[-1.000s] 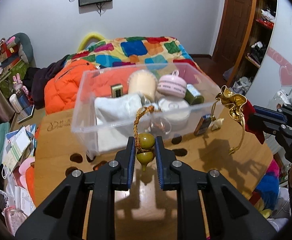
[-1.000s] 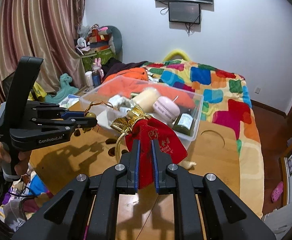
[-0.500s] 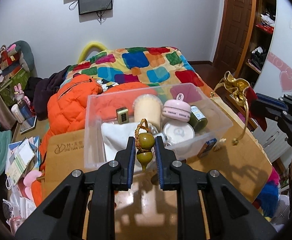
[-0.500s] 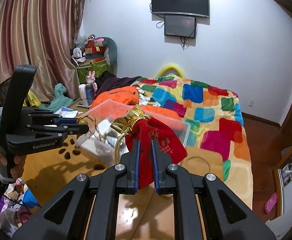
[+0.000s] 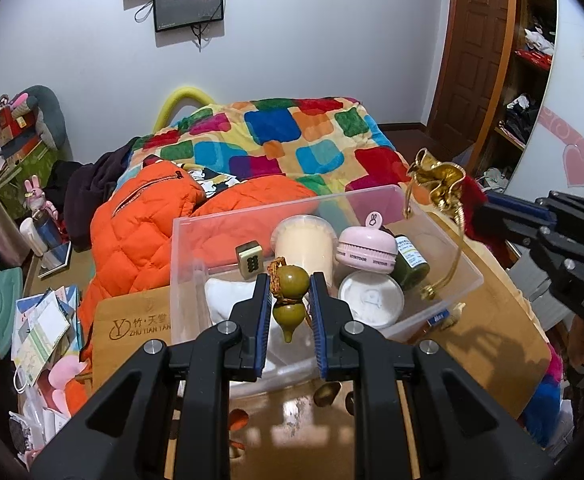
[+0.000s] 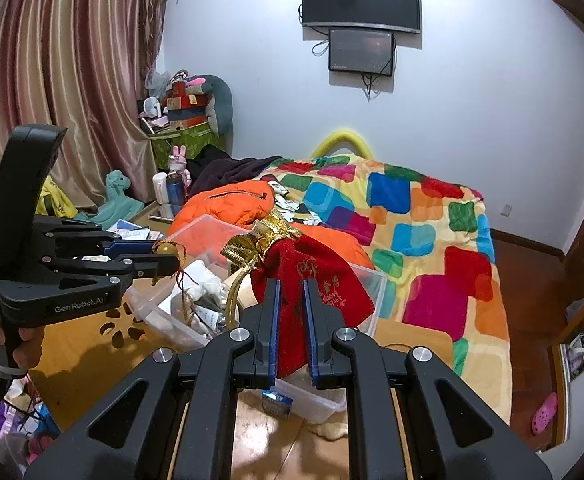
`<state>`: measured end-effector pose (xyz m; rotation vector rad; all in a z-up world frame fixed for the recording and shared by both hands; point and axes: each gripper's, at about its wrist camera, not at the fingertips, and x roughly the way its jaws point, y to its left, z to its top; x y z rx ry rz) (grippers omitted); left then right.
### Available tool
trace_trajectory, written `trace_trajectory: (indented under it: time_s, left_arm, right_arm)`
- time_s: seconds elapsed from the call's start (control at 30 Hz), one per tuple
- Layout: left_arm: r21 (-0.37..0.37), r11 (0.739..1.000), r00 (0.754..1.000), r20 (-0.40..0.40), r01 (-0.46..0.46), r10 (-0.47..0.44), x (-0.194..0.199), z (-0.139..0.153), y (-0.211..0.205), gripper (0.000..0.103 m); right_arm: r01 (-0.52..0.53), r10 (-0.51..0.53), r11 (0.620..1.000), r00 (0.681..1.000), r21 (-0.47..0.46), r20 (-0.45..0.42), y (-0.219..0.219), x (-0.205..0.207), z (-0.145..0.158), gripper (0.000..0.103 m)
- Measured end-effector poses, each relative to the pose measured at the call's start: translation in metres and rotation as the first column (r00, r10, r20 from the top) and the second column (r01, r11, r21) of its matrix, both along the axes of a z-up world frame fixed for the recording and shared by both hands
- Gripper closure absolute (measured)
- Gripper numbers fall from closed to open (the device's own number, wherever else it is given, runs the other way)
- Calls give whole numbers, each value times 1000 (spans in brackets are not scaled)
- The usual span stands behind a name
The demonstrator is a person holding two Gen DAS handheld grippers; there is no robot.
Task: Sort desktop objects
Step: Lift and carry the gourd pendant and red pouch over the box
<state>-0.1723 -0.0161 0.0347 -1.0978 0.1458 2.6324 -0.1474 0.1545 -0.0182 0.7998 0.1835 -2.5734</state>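
Gourd charm point(image 5: 289, 300): olive-green, two lobes, pinched between the blue pads of our left gripper point(image 5: 290, 312), braided brown cord point(image 5: 275, 276) looped at its top. It hangs over the near edge of the clear plastic bin point(image 5: 444, 240), above the white cloth point(image 5: 228, 300) inside.

Right gripper point(image 6: 291, 320) is clamped on the red velvet pouch point(image 6: 312, 276); its gold ruffled neck point(image 6: 266, 236) and gold drawstring point(image 6: 233, 300) stick out to the left of the fingers. In the left wrist view the pouch's gold neck sits at the bin's far right corner, drawstring dangling down over the right side of the bin, ending above the rim.

Bin contents, left wrist view:
- mahjong tile point(image 5: 249, 261), far left
- cream-coloured lidded cup point(image 5: 305, 246), middle
- pink round case point(image 5: 368, 250) with a bunny tab, right of the cup
- dark green bottle point(image 5: 410, 262) with a white label, right of the pink case
- white round lid point(image 5: 371, 298), near right

Bin sits on a wooden table point(image 5: 492, 340) with cut-out holes. A small blue box point(image 5: 438, 317) lies on the table just beside the bin's right wall. Behind the table: orange puffer jacket point(image 5: 140, 232) and a patchwork quilt point(image 5: 276, 140) on the bed.
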Motion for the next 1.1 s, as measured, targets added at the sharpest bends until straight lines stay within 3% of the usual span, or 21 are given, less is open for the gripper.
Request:
trace_trajectory:
  time_s: [0.67,1.1]
  left_arm:
    - [-6,999,996,86,-38,38,-40,-38,-3,85]
    - [-5,999,993,106,-49,49,-44,-50,-4,85]
  right_arm:
    - [-43,41,999,990,16,136,-13,-35,-56,93]
    - [-78,72,997,983,28,170,-23,-38,-67,93]
